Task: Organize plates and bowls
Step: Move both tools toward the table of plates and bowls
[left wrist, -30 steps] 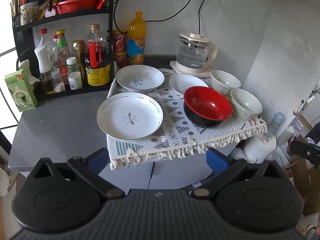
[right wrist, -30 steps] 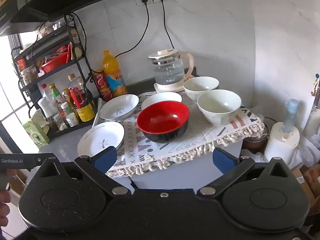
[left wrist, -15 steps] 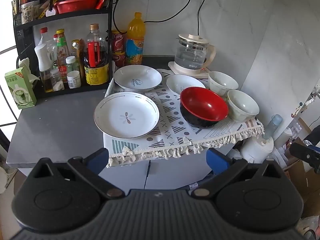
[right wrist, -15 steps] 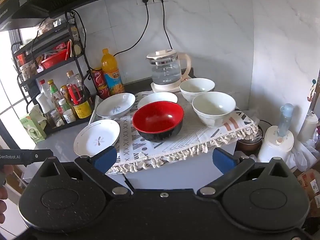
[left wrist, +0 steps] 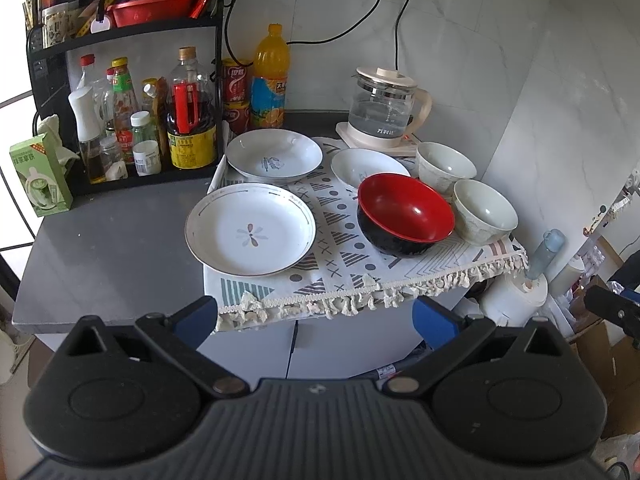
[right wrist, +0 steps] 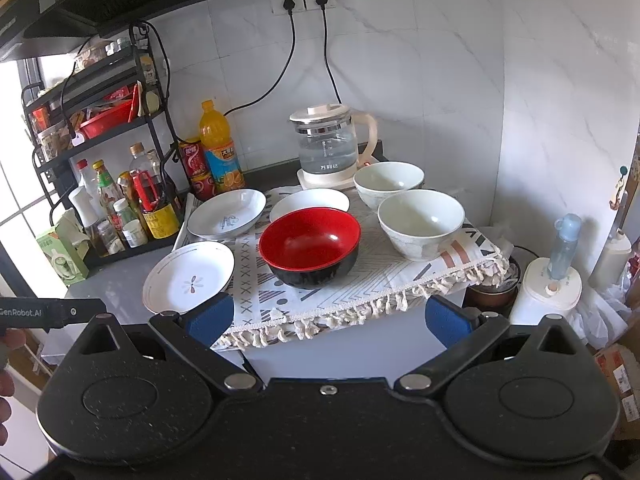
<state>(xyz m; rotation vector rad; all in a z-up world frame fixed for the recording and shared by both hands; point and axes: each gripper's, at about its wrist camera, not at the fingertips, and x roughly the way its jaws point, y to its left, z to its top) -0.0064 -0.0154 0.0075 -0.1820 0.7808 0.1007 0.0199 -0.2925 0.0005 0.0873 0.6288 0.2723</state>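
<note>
Beyond spread fingers (right wrist: 208, 316), red bowl (right wrist: 310, 240), untouched

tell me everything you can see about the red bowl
The red bowl is glossy red inside and black outside, probably lacquer or plastic. It is round, deep, empty and upright on the patterned cloth, near the middle. A white plate sits just behind it, partly hidden by its rim; whether they touch is unclear. White bowls stand to its right. No claw touches it.

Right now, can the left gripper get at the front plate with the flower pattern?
Probably yes. The left gripper is open and empty, and the front plate lies uncovered near the cloth's front edge, with nothing between them.
</note>
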